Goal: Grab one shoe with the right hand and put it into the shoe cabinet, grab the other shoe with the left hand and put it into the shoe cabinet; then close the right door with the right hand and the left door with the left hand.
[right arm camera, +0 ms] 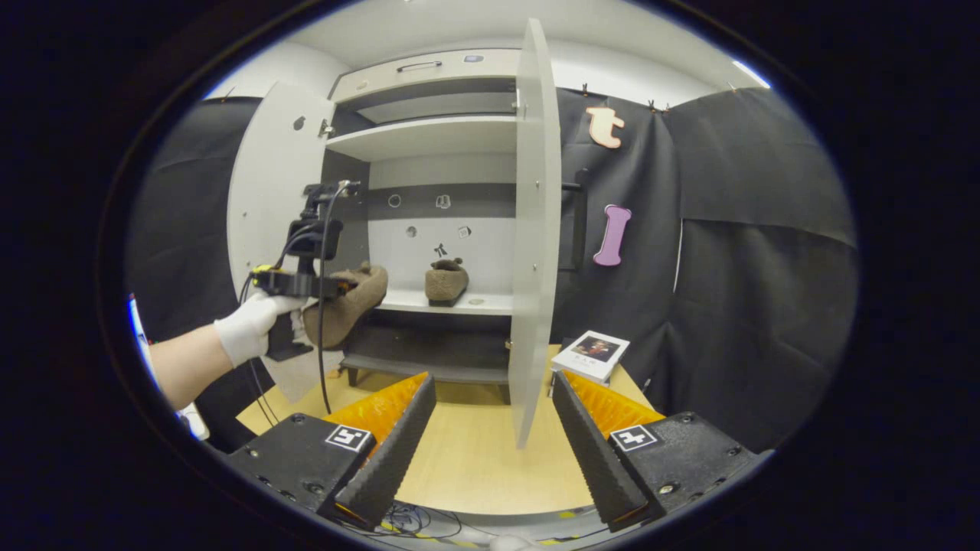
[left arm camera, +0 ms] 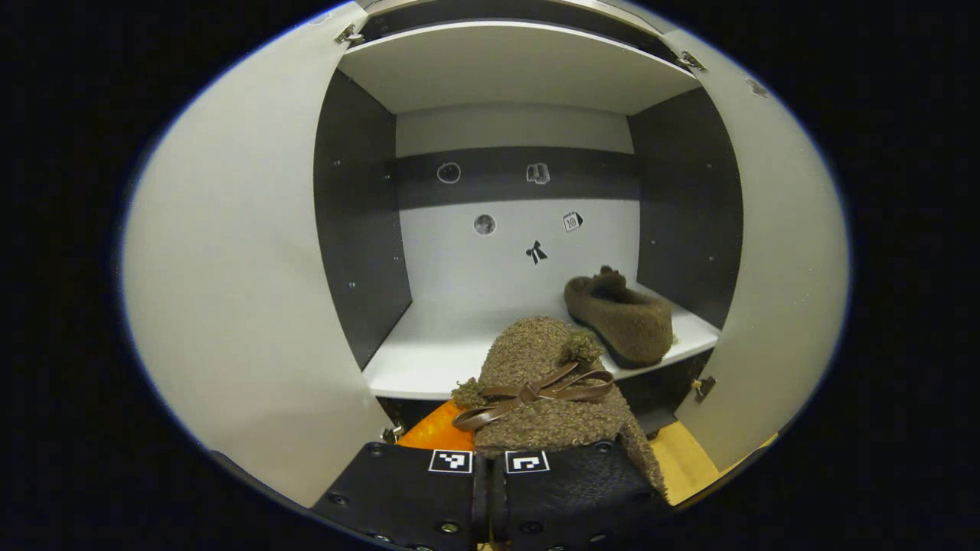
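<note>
We see the shoe cabinet (right arm camera: 429,138) standing on a wooden table (right arm camera: 475,451) with both doors swung open. In the right gripper view the right door (right arm camera: 534,229) faces us edge-on, and the left door (right arm camera: 268,191) is folded back behind the left gripper (right arm camera: 325,287).

One shoe (left arm camera: 620,314), a fuzzy brown slipper, already lies on the white shelf (left arm camera: 429,360), toward the shelf's right end and close to its front edge. It shows again in the right gripper view (right arm camera: 446,280).

The second shoe (left arm camera: 543,386), same fuzzy brown with a brown ribbon bow, is pinched in the left gripper (left arm camera: 488,467); its two fingers are pressed together on the heel end. The toe points into the cabinet, over the shelf's front edge near the middle. From the right gripper view, a gloved hand (right arm camera: 249,329) holds that gripper, and the shoe (right arm camera: 348,302) hangs tilted just in front of the shelf's left end.

The right gripper (right arm camera: 494,428) is spread wide and holds nothing, hovering above the table before the right door's edge. A small book (right arm camera: 591,353) lies near the table's right edge.
</note>
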Available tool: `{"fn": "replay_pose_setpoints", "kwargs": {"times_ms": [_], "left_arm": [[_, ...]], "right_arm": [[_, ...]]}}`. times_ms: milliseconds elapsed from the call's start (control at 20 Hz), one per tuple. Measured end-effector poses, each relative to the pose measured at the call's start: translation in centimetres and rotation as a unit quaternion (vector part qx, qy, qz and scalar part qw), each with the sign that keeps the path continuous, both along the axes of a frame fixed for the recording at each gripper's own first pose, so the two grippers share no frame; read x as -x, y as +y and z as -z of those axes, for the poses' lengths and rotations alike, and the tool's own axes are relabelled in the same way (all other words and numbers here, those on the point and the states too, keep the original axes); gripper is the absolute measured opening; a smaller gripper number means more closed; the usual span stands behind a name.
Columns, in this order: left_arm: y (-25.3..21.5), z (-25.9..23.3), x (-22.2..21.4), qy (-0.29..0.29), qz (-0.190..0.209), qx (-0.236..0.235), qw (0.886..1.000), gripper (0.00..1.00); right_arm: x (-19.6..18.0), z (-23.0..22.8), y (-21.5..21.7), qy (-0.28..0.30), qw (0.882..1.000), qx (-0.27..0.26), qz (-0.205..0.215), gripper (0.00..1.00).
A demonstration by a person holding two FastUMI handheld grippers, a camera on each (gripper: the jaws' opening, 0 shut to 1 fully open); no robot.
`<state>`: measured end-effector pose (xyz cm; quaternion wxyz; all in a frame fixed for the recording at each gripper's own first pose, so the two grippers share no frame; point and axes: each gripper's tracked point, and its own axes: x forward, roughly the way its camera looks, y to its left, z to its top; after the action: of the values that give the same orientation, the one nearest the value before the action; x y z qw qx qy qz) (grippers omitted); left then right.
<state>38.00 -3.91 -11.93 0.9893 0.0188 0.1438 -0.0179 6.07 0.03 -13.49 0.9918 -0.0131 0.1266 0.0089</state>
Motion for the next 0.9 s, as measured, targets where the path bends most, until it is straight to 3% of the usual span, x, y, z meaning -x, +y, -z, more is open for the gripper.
{"fn": "replay_pose_setpoints", "kwargs": {"times_ms": [400,650,900], "left_arm": [[0.0,-4.4,-12.0,-0.013,-0.023,-0.022,0.999,0.03],[0.2,-1.8,-17.3,0.024,-0.041,-0.022,0.999,0.01],[1.0,2.0,-19.5,0.063,-0.054,-0.045,0.996,0.02]], "right_arm": [[-1.1,0.9,-2.8,0.017,1.0,-0.006,0.02,0.99],[-1.6,1.8,-4.8,0.031,0.999,-0.008,0.038,0.99],[-1.8,2.6,-5.9,0.044,0.998,-0.006,0.047,0.99]]}}
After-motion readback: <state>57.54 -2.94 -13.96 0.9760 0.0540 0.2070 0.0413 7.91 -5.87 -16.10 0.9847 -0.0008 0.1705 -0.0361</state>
